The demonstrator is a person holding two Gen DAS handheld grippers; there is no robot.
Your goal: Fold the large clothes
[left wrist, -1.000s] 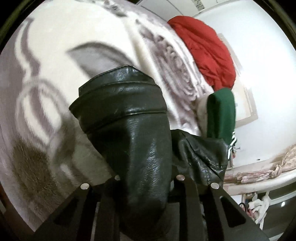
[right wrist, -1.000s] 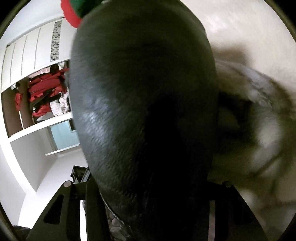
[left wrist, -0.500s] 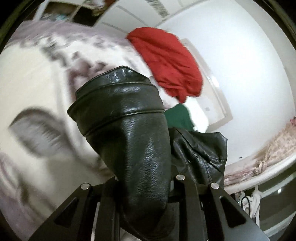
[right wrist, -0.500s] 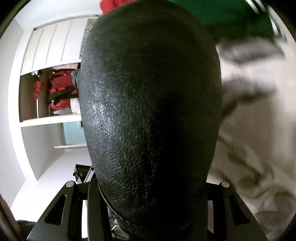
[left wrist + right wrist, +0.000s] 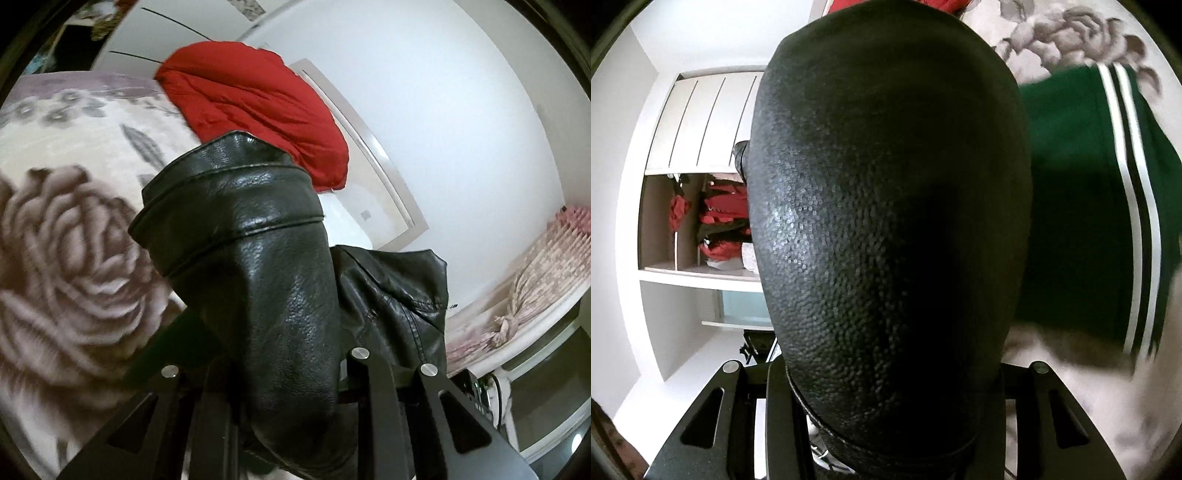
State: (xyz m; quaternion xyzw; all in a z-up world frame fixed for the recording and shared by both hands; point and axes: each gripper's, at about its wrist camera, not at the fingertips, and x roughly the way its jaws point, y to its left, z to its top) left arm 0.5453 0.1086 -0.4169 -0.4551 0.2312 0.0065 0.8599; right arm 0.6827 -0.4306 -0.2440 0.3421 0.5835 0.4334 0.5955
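Note:
A black leather jacket (image 5: 266,266) fills the middle of the left wrist view, bunched up between my left gripper (image 5: 280,373) fingers, which are shut on it. Its stitched hem or cuff points away from me, lifted above the bed. In the right wrist view the same black leather (image 5: 886,221) bulges over my right gripper (image 5: 886,384), which is shut on it, and hides most of the scene and the fingertips.
A flower-patterned blanket (image 5: 66,258) covers the bed below. A red garment (image 5: 255,107) lies at the far side by the white wall. A green garment with white stripes (image 5: 1089,206) lies on the blanket to the right. An open wardrobe (image 5: 694,221) stands at left.
Both grippers have swung with the jacket held in them. The red garment has come closer to centre in the left view; the green garment has slid into view on the right.

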